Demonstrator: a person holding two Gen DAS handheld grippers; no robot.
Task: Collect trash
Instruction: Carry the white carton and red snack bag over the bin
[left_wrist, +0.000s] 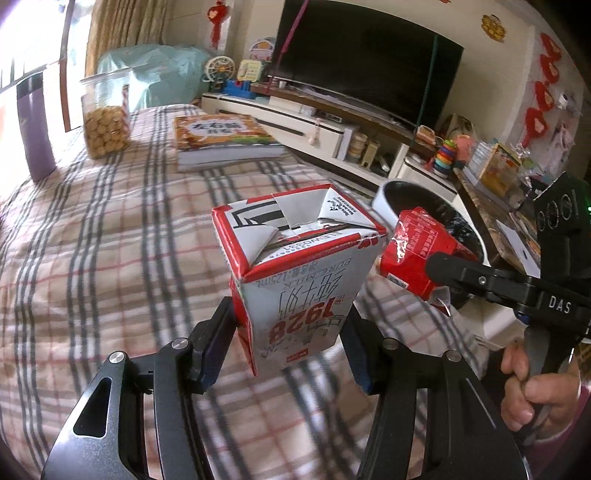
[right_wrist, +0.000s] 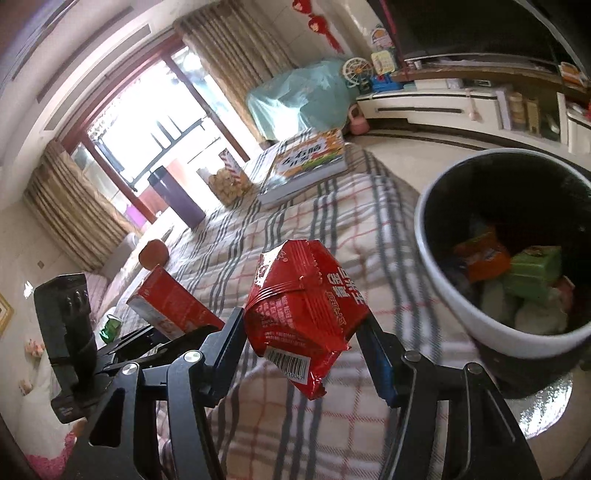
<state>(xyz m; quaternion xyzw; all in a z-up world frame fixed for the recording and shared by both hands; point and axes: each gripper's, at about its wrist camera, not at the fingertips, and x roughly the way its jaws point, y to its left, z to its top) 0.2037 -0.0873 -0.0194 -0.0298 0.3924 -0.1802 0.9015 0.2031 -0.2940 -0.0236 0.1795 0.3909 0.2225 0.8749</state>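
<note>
Low in the left wrist view, the left claw (left_wrist: 291, 343) pinches a boxy, creased paper milk carton (left_wrist: 295, 280) above the plaid-clothed table (left_wrist: 92, 258). Centre frame in the right wrist view, the right claw (right_wrist: 303, 350) grips a crinkled glossy red snack packet (right_wrist: 303, 314); right of it stands a round white bin (right_wrist: 461, 295), dark inside, holding wrappers, with a thick book (right_wrist: 306, 166) and biscuit jar (right_wrist: 229, 181) behind.

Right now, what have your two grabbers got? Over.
Left gripper shut on milk carton. Right gripper shut on red wrapper. Bin beside table, trash inside. Path clear.
</note>
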